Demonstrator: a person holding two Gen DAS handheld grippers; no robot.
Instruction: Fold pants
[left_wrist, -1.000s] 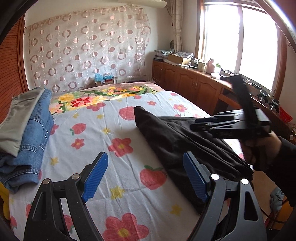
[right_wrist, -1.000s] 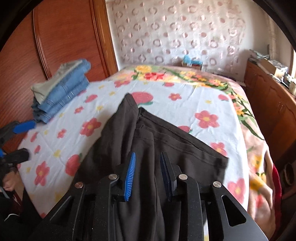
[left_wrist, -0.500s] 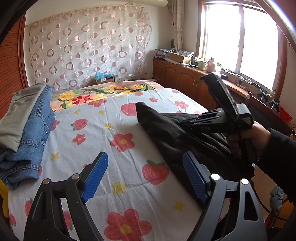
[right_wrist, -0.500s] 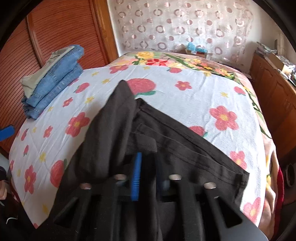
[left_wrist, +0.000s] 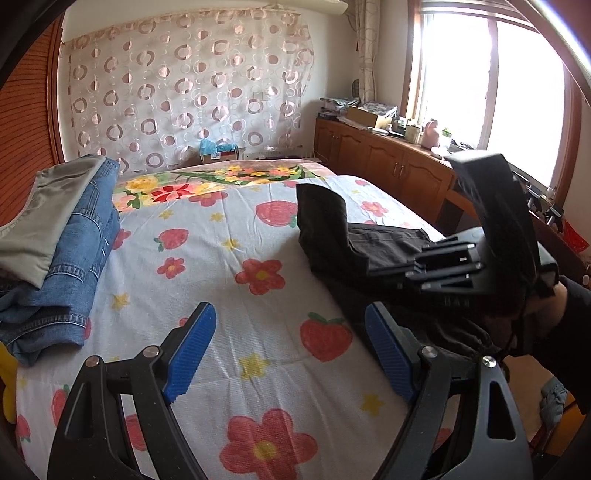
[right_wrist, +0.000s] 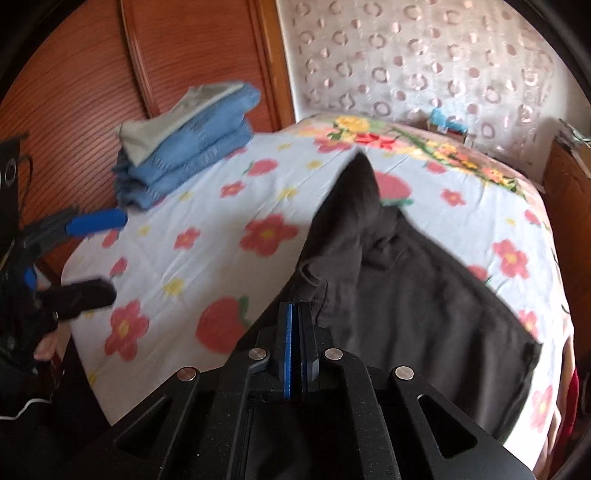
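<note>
On the flowered bedspread (left_wrist: 229, 266), seen from the left wrist, the black pants (left_wrist: 332, 236) lay in a loose heap toward the right side of the bed, one part standing up in a soft peak. The left gripper (left_wrist: 291, 350) hovered over bare sheet with its blue pads spread wide and nothing between them. The right gripper (left_wrist: 454, 266), held in the person's hand, sat against the near part of the dark cloth. A stack of folded jeans (left_wrist: 70, 258) with a grey garment (left_wrist: 44, 221) on top rested at the left edge; a circle-patterned curtain (left_wrist: 184, 99), wooden cabinets (left_wrist: 388, 166) and a bright window (left_wrist: 517, 92) ringed the room.

From the right wrist, the right gripper (right_wrist: 295, 332) had its pads pressed together on a bunched edge of the pants (right_wrist: 406, 295), which draped away over the sheet toward the bed's right side. The cloth looked light, limp and wrinkle-prone, likely to sag from a single pinch, so a second hold on the same hem or waistband, apart from the first, seemed the sensible place. The left gripper (right_wrist: 88, 254) showed at the left, open, well apart from the pants. The picture was slightly blurred. The soft bedding would probably let the fabric drag rather than slide.
</note>
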